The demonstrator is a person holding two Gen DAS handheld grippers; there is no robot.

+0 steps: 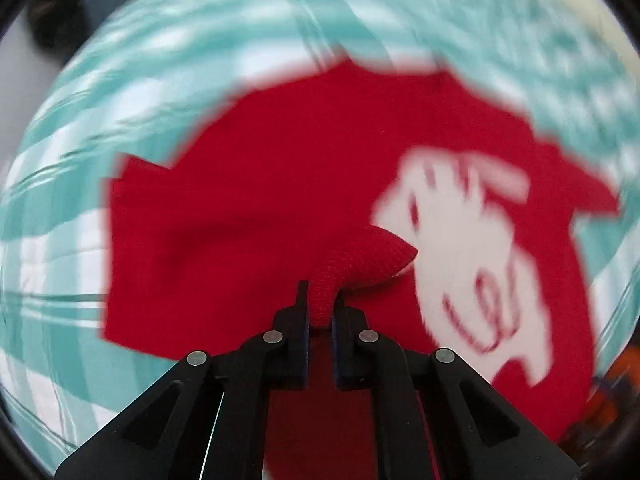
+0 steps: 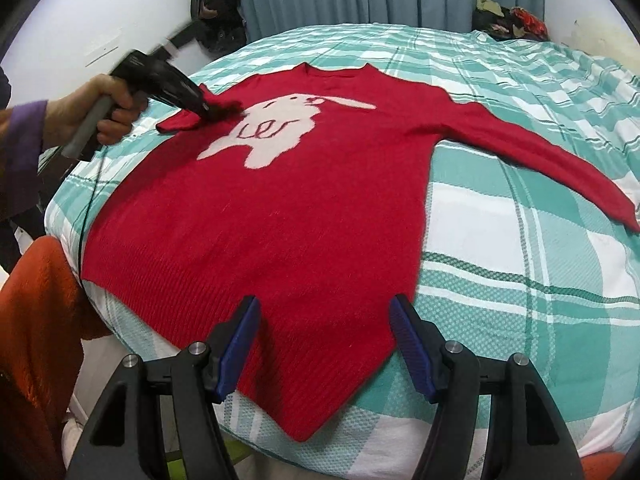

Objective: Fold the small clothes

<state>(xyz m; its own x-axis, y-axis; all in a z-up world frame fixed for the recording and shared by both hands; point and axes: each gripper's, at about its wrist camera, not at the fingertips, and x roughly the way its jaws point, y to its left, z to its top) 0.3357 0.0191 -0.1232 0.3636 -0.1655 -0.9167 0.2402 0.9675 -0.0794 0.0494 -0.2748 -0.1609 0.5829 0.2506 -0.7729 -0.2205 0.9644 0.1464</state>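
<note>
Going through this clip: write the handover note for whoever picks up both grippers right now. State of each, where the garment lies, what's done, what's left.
Left gripper: jaws shut on the cuff of the left sleeve, carried over the chest beside the white rabbit motif.
Right gripper: jaws open, empty, over the hem.
Red knitted sweater: lies front up on the teal-and-white checked bedcover; right sleeve is stretched out flat.
Done: left sleeve partly folded in.
Left: lay that sleeve down, fold the right sleeve, fold the body.
</note>
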